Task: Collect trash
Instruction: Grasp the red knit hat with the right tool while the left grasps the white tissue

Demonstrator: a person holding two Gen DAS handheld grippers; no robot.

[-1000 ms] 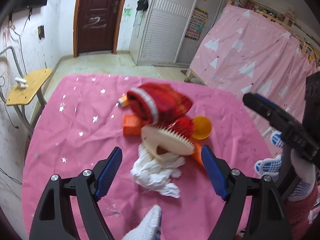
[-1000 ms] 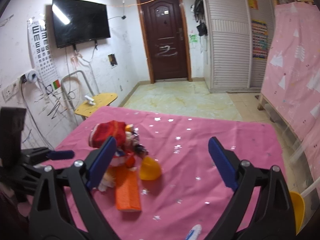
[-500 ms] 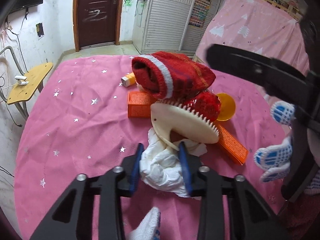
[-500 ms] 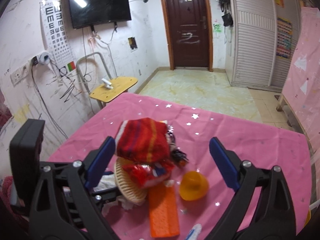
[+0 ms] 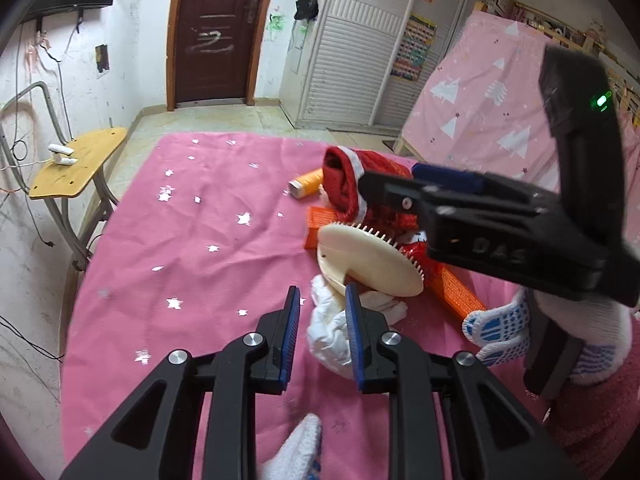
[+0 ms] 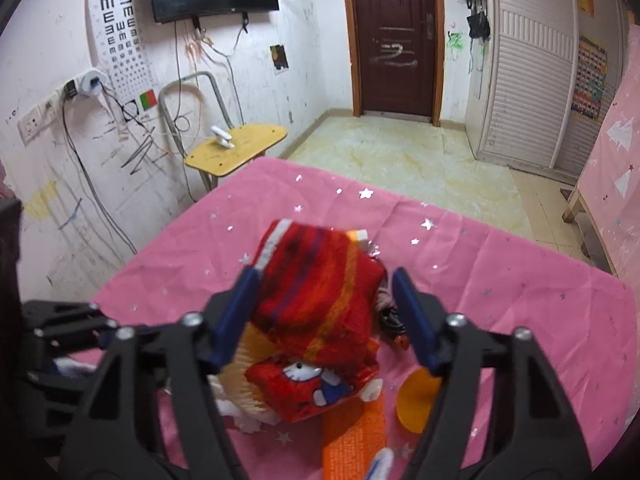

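A crumpled white tissue [image 5: 330, 326] lies on the pink tablecloth [image 5: 192, 240] under a cream comb-like brush [image 5: 368, 264]. My left gripper [image 5: 320, 314] has closed to a narrow gap at the tissue's near side; the tissue lies partly between the blue pads. A red knitted hat [image 6: 316, 284] tops a pile with a red wrapper [image 6: 308, 384] and orange boxes [image 6: 354, 436]. My right gripper [image 6: 326, 304] is open, its fingers on either side of the hat. It also shows in the left wrist view [image 5: 452, 196], above the pile.
An orange cup [image 6: 418, 404] lies right of the pile. An orange tube [image 5: 306, 184] lies behind the hat. A yellow side table [image 5: 76, 164] stands off the cloth's left edge. A pink curtain [image 5: 492, 104] hangs at the right.
My left gripper closed from wide open to a narrow gap at the tissue. My right gripper swung left over the pile and now straddles the red hat.
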